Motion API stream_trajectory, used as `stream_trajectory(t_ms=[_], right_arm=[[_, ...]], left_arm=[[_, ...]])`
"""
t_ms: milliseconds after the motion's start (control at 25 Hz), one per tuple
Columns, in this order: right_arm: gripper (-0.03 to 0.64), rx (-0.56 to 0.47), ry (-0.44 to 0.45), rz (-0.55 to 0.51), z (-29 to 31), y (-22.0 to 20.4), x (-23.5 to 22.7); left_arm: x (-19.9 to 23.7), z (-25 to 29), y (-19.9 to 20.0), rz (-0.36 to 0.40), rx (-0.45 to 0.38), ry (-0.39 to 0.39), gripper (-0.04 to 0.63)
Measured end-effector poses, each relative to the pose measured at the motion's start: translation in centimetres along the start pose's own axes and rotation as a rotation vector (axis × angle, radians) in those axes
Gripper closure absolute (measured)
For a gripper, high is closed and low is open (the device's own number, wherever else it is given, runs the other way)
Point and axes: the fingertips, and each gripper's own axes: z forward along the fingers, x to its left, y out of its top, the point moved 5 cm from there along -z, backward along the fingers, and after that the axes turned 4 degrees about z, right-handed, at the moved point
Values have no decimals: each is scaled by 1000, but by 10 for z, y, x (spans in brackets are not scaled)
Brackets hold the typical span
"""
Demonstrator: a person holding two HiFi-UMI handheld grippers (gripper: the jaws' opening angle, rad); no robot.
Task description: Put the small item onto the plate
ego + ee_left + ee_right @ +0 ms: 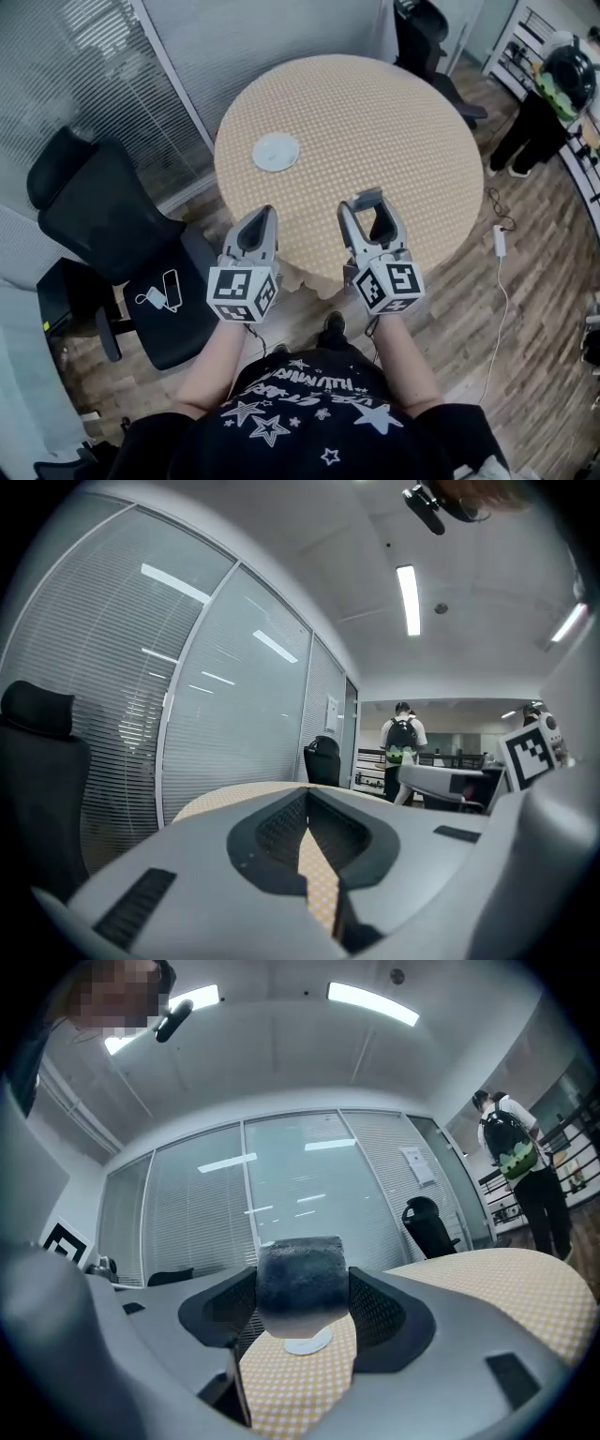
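The right gripper (366, 204) pinches the small dark item (300, 1277), the left gripper (261, 217) beside it is pressed together with nothing in it, and the white plate (276, 151) lies on the table (394, 122) ahead of both.

- From the head we look steeply down on the round table (375, 122), with the left gripper (262, 216) and right gripper (364, 199) near mid-frame.
- Our left gripper view rides low behind its pressed-together jaws, facing level across the tabletop toward a glass wall (234, 696).
- Our right gripper view faces much the same way, with the small item (302, 1274) close before the lens.
- The plate (307, 1342) shows there and in the head view.
- Both gripper views catch one distant standing person (403, 738).
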Motion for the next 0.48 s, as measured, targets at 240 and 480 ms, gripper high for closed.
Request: stream_trajectory(t_ms=[240,480], right_arm=[[321,47,62,29,27,-3,-40],[319,105,151,71,59,-14,-52]], left_arm=[[-12,29,-1,10,23,93,589],[-7,27,-3,14,45,208,589]])
